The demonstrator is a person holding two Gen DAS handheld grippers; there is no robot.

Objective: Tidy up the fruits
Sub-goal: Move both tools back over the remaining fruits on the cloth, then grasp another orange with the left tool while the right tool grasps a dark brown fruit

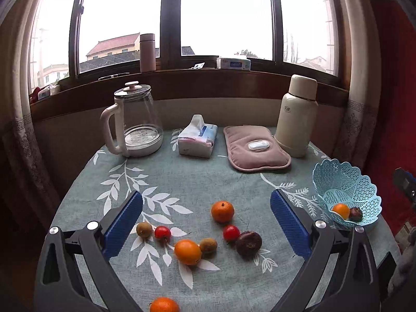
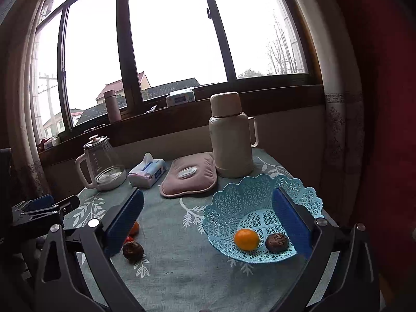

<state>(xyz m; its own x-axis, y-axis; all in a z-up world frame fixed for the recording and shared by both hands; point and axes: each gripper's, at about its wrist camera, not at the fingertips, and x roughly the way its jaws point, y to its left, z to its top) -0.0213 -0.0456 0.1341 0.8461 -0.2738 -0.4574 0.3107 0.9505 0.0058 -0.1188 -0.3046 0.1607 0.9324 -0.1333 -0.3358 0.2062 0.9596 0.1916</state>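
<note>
Left wrist view: we look slightly down across the table [image 1: 208, 171] toward the window [image 1: 215, 13], loose fruit close below; right wrist view: angled likewise, nearer the basket [image 2: 249, 195] at five o'clock; both share kettle [image 1: 137, 119], flask [image 1: 296, 117], basket.

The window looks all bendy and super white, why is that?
Left wrist view: the fisheye lens bows the window frame, and the bright sky washes out to white. Right wrist view: same bending and glare, leaving the table and blue basket dimmer, though the fruit stays sharp.
</note>
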